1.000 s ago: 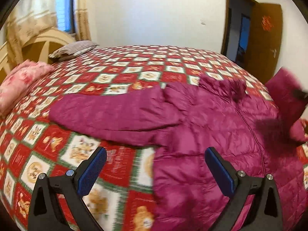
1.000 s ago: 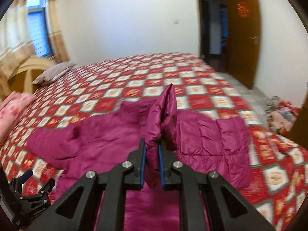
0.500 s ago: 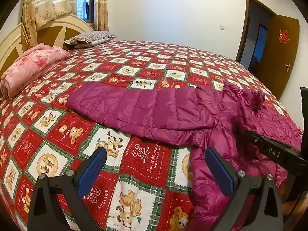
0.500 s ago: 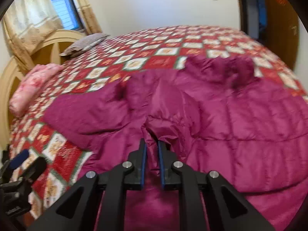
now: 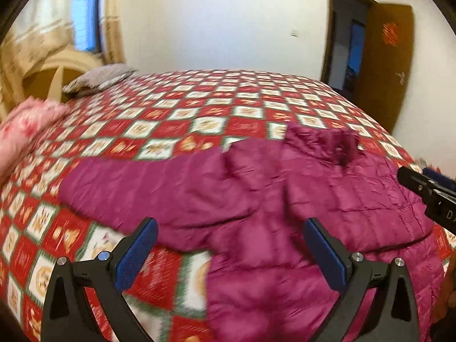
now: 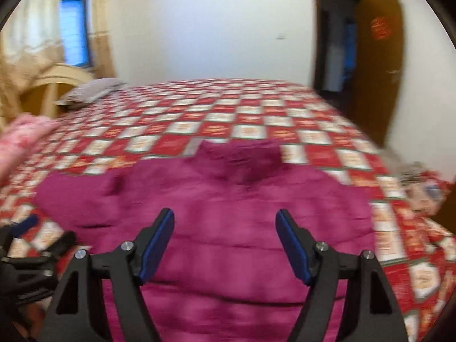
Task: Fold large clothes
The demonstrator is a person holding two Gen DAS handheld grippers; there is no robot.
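A magenta quilted jacket [image 5: 285, 199] lies spread on the red checked bedspread [image 5: 199, 108], one sleeve [image 5: 136, 188] stretched out to the left. Its collar [image 6: 242, 159] points toward the far side of the bed. My left gripper [image 5: 229, 253] hovers open above the jacket's left side, nothing between its blue pads. In the right wrist view my right gripper [image 6: 225, 245] hangs over the jacket's body [image 6: 228, 208] with its jaws opening and no cloth between them. Each gripper shows at the edge of the other's view: the right gripper [image 5: 427, 191], the left gripper [image 6: 28, 245].
A pink folded blanket [image 5: 25, 125] and a grey pillow [image 5: 97, 78] lie by the wooden headboard [image 5: 57, 71] at the left. An open brown door [image 5: 384, 57] stands at the right. Some clutter [image 6: 421, 182] lies off the bed's right side.
My right gripper was shut on a fold of the jacket; it has let go and the fold now lies flat. Both views have swung sideways.
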